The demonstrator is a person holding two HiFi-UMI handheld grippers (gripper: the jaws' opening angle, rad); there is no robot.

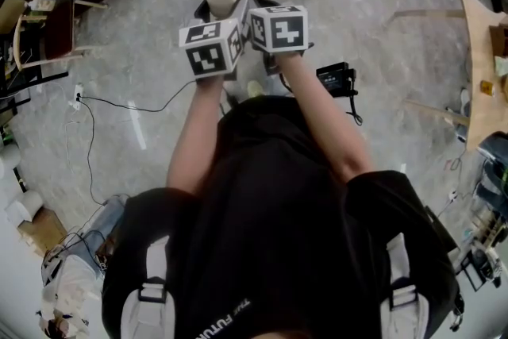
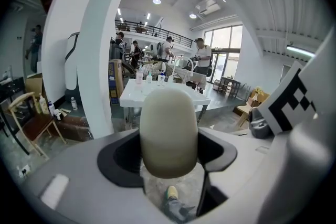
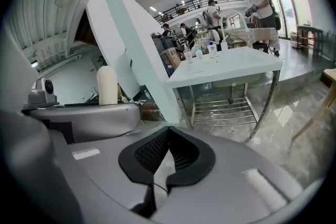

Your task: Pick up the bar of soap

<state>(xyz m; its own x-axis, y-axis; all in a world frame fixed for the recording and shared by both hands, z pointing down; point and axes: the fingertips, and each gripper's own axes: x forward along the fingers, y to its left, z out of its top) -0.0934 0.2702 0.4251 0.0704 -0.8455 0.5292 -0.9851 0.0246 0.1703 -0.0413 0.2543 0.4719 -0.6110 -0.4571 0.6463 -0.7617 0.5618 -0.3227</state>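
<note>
My left gripper (image 2: pixel 169 153) squeezes the bar of soap (image 2: pixel 169 123) between its two fingers, spread wide around it, up in the air in front of me. My right gripper (image 3: pixel 168 134) is pinched closed with nothing in it.

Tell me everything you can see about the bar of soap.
The bar of soap is a smooth, matte, cream-beige oval with rounded ends and no visible wrapper or print. It stands upright, clamped at its sides between the black pads of the left gripper, with its rounded top rising above the jaws. It is held in the air, well clear of the floor, and only the pads touch it.
</note>
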